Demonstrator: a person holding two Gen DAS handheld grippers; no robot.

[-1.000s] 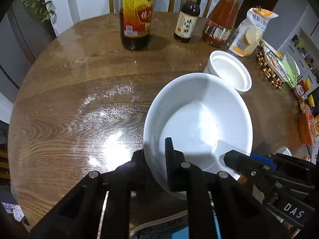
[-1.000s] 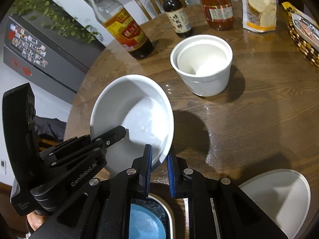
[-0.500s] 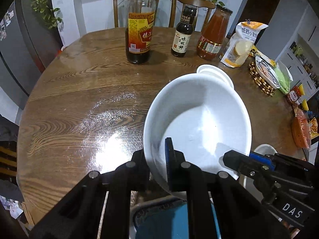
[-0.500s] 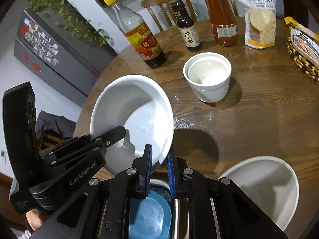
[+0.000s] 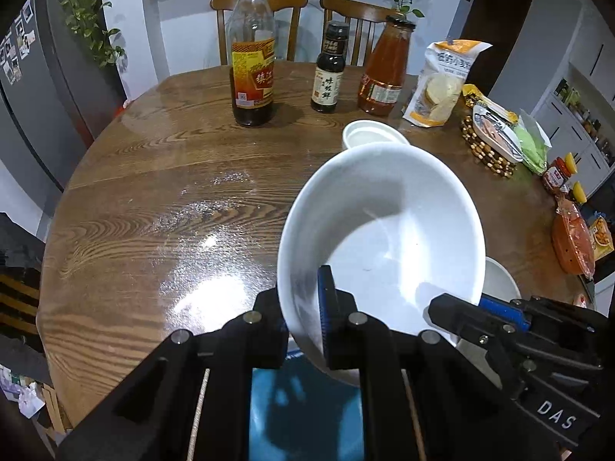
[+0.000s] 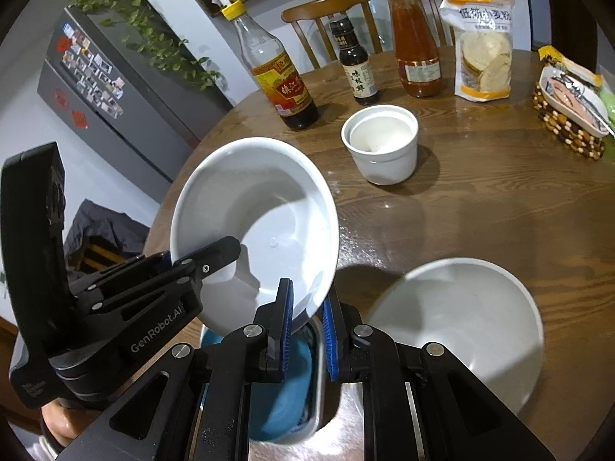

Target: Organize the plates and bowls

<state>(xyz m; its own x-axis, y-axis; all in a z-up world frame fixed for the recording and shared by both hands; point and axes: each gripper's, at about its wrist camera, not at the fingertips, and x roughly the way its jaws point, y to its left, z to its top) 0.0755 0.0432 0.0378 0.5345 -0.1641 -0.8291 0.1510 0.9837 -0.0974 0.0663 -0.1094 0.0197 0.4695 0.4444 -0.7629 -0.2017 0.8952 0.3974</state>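
Observation:
A large white bowl [image 5: 384, 230] [image 6: 253, 223] hangs tilted above the near edge of the round wooden table [image 5: 153, 192]. My left gripper [image 5: 303, 307] is shut on its near rim, one blue pad inside the bowl and the other finger behind the wall. My right gripper [image 6: 307, 307] is shut on the rim further right. Each gripper shows in the other's view: the right gripper [image 5: 480, 307], the left gripper [image 6: 215, 253]. A second white bowl [image 6: 457, 326] sits on the table at the right. A small white pot [image 6: 380, 142] stands further back.
A blue dish in a metal tray [image 6: 284, 384] lies right under the held bowl. At the back stand a vinegar bottle [image 5: 251, 73], a small dark bottle [image 5: 328, 73], a red sauce jar [image 5: 384, 69] and a snack bag [image 5: 442, 84]. A beaded basket [image 5: 488, 142] sits at the right.
Both grippers have risen and drawn back toward the near edge with the bowl between them. The second white bowl and the blue dish have come further into view.

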